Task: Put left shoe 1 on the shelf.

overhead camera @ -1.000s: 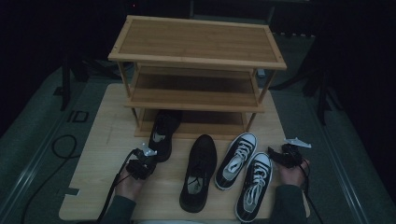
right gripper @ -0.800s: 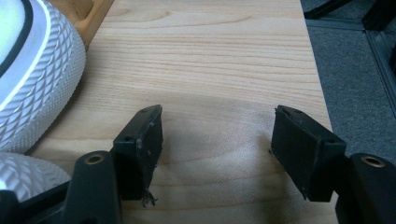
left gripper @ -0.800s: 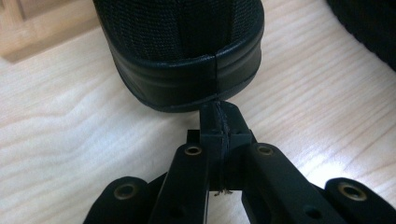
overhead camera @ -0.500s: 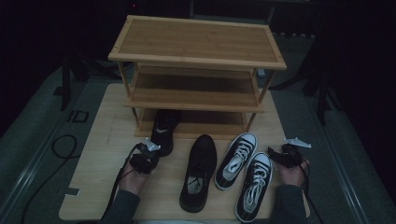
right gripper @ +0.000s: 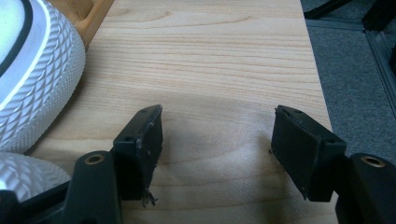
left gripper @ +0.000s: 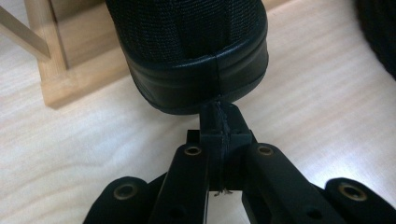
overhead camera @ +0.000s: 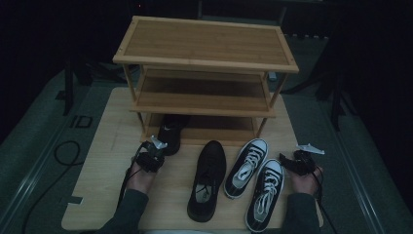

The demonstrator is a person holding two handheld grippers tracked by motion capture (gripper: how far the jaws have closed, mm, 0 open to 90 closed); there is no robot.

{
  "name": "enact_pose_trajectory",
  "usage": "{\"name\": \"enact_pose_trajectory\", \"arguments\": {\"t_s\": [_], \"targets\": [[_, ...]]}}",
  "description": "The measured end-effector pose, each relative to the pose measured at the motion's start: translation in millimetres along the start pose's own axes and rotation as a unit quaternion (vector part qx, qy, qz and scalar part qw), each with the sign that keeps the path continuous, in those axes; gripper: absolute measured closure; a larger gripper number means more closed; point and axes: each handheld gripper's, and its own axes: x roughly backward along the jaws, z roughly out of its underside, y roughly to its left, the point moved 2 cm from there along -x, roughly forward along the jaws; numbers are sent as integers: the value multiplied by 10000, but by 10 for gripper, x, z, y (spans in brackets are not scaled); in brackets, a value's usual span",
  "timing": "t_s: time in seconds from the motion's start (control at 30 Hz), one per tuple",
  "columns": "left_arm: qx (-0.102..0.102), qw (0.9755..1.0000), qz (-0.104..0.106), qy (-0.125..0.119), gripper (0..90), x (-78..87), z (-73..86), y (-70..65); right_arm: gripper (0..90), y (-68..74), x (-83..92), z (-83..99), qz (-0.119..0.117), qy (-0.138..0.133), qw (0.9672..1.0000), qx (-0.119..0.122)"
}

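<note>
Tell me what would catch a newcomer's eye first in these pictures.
The three-tier bamboo shoe rack stands at the back of the wooden board. A black shoe sits partly under its bottom shelf, with the shut left claw against its heel. In front lie another black shoe and two black-and-white sneakers, beside the open right claw.

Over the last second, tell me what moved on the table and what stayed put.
The left tool, jaws shut, pushed the black shoe further in under the bamboo rack; its toe now sits deeper on the bottom shelf. The right tool stayed open and still, as did the other black shoe and two sneakers.
</note>
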Motion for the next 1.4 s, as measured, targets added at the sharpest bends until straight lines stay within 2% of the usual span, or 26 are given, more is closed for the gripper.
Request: {"name": "enact_pose_trajectory", "arguments": {"t_s": [0.2,0.4,0.73,1.03,1.2,1.4], "targets": [[-30,10000,-84,25,897,-122,-138,4,337,0,0,0,-1,0,10000,-1],[-3,10000,-59,57,897,-221,-254,0,337,0,0,0,-2,1,10000,-2],[-3,10000,-40,62,876,-276,-316,-35,336,-1,0,0,-5,0,10000,-3],[-47,9994,318,-101,732,-116,-310,-84,337,0,0,0,-3,1,10000,-6],[14,9978,625,-226,641,2,-330,-129,336,-1,0,0,-5,-1,10000,-3],[-65,9943,975,-418,605,183,-397,-239,336,-1,0,0,-8,1,10000,-5]]}}
